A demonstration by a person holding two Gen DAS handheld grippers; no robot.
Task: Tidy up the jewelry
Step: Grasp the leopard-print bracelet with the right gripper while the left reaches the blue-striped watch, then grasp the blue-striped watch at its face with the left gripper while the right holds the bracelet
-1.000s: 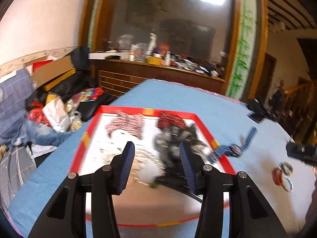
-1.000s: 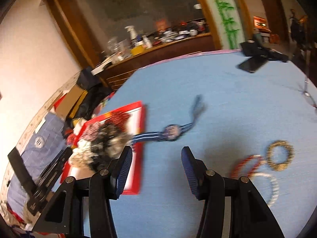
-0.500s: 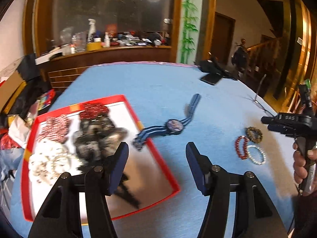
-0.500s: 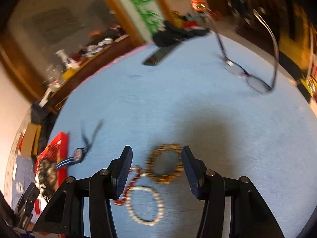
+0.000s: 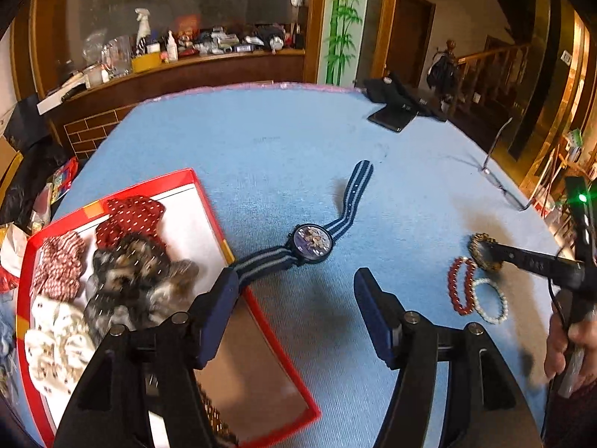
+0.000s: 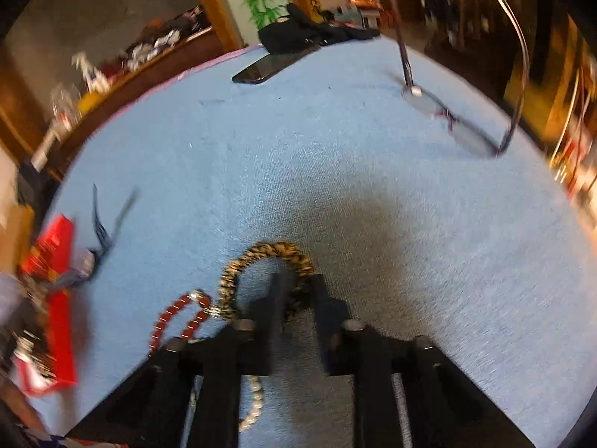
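Your right gripper (image 6: 296, 300) has its black fingers (image 6: 274, 298) drawn in close on the near arc of the speckled gold-and-black beaded bracelet (image 6: 261, 257), which lies low in the centre of the right wrist view; the bracelet's far arc curves up beyond the fingertips over the blue cloth-covered counter (image 6: 335, 186); whether it is lifted or resting there, you cannot tell from these views. Just left of it, touching its lower edge, sits the red beaded bracelet (image 6: 175, 317); the white pearl bracelet (image 6: 253, 399) shows at the bottom between the gripper's black arms. Farther out, a pair of thin-framed glasses (image 6: 455, 127) stands in the upper right, and a dark phone (image 6: 272, 65) lies at the top centre beside some black cloth.

Your left gripper (image 5: 294, 298) is spread wide with nothing between its blue-padded fingers (image 5: 220, 310); it hangs over the lower centre of the left wrist view; beyond the fingertips lies the wristwatch with a navy striped fabric strap (image 5: 311, 242), one strap end resting on the rim of the red-edged shallow box (image 5: 224, 239); the box fills the lower left and holds patterned fabric scrunchies (image 5: 127, 261). At the right of that view the three bracelets lie clustered together, the gold one (image 5: 481, 252) under the right gripper's tip.
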